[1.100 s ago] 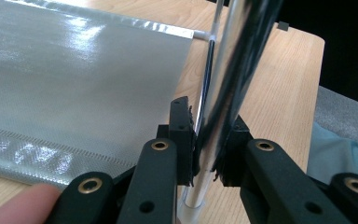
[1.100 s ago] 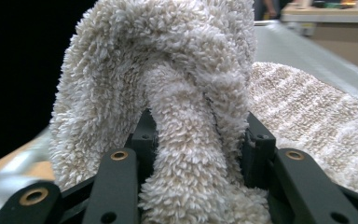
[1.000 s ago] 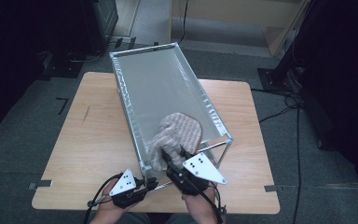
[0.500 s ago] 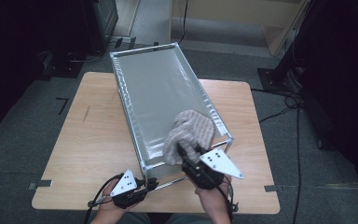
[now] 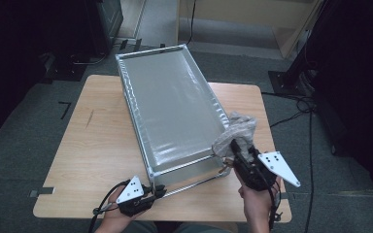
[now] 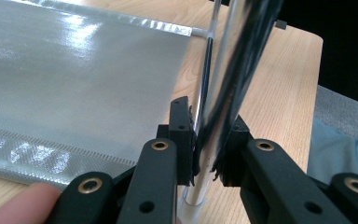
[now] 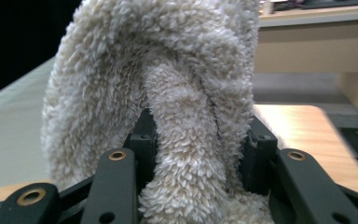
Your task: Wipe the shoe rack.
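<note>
A long silver fabric bin (image 5: pixel 175 107) on a metal rod frame lies slantwise across the wooden table (image 5: pixel 97 145). At its near left corner my left gripper (image 5: pixel 158 190) is shut on a thin metal rod (image 6: pixel 204 93) of the frame; the left gripper view has the pads (image 6: pixel 182 140) clamped on it beside the silver fabric (image 6: pixel 74 70). A fluffy cream cloth (image 5: pixel 237 131) hangs just outside the bin's near right corner, with my right gripper (image 5: pixel 233 145) shut on it. In the right gripper view the cloth (image 7: pixel 168 70) bulges up between the jaws of that gripper (image 7: pixel 198 140).
Dark equipment and cables lie on the grey floor around the table. A pale wooden cabinet (image 5: pixel 252 24) stands behind the far end. Bare tabletop lies left of the bin and at the far right.
My right gripper has carried the cloth to the right, from over the bin's near end to outside its right corner. The left gripper has stayed at the frame's corner.
</note>
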Tool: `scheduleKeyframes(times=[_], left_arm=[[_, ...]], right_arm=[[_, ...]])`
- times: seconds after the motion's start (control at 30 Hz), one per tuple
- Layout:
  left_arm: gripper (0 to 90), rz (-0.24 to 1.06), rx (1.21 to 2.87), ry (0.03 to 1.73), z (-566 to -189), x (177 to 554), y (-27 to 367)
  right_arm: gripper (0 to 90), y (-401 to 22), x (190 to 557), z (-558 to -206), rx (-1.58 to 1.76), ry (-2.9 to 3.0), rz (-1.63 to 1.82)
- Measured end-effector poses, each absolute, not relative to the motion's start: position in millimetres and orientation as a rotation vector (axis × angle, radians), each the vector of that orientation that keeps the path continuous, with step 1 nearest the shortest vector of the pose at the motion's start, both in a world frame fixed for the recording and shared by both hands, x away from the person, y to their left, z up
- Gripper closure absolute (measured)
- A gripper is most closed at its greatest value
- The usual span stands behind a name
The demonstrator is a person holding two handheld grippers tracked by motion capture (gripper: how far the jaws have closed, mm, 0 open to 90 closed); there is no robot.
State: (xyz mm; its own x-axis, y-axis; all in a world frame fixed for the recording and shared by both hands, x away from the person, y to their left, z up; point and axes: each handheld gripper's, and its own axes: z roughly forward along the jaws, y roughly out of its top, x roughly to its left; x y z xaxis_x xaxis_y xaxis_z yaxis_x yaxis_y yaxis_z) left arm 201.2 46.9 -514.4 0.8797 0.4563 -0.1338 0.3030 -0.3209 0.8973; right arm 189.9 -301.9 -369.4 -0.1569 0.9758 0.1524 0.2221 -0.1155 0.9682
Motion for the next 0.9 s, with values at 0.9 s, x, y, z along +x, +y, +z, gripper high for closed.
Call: scheduleKeyframes(times=[0.9], left_arm=[[79.1,0.146,1.929,0.553,-514.6,204.3,45.7]], right_arm=[[60.1,-294.4,184.1,-490.7,1.693,1.375,1.012]])
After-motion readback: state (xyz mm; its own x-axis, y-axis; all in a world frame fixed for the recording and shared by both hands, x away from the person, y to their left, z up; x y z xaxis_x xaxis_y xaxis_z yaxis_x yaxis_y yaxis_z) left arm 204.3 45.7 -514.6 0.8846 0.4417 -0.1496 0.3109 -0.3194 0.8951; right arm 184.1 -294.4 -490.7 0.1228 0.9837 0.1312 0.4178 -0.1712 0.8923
